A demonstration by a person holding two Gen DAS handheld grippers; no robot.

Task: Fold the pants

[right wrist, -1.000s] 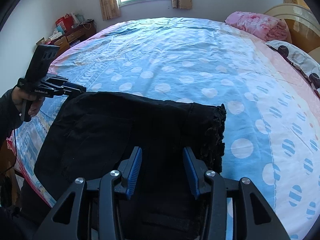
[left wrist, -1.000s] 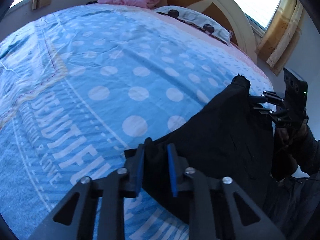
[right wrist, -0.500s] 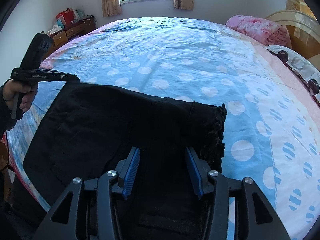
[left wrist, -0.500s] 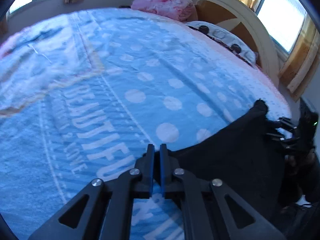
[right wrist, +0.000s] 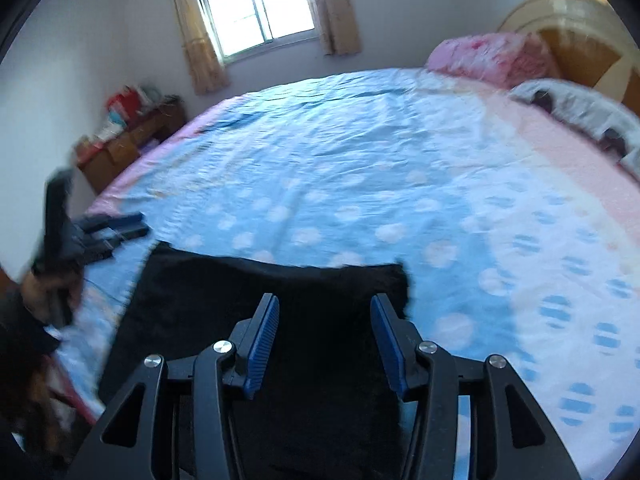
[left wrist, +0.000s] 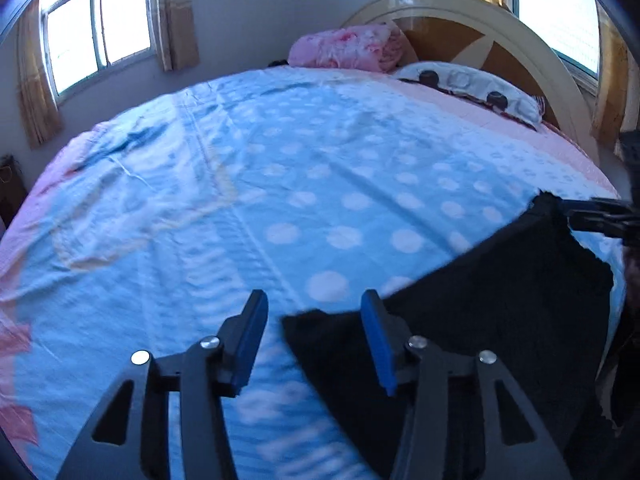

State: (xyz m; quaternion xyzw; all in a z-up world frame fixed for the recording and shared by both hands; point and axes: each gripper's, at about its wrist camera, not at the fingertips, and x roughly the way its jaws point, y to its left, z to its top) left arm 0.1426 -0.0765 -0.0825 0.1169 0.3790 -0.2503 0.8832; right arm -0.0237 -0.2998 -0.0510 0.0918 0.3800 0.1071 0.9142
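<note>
One pair of black pants (right wrist: 256, 300) lies flat at the near edge of the bed (left wrist: 312, 168), on the blue dotted sheet (right wrist: 360, 184). Two grippers are in view. The left gripper (left wrist: 314, 320) hangs just above the pants' near corner with its jaws opening; the corner shows in the gap between the blue pads but neither pad presses on it. The right gripper (right wrist: 324, 320) stands spread over the middle of the pants, cloth below the gap and nothing pinched.

Counted around the bed: two windows, one (left wrist: 96, 24) beyond its far side and one (left wrist: 560, 8) behind the headboard (left wrist: 480, 12); one pink bundle (left wrist: 352, 48) and one dotted pillow (left wrist: 472, 84), both at the headboard end; one low cabinet (right wrist: 128, 140) beside the bed's far corner, with blurred red and white clutter on top that cannot be made out.

Both views are smeared by motion. In the left view the other gripper is cut off at the right rim, only dark finger tips showing at the pants' frayed far corner. In the right view a hand (right wrist: 52, 284) holding the other gripper is a blur beside the bed's left edge. The near part of the pants is hidden under the gripper frames, so how far they hang off the bed cannot be told
</note>
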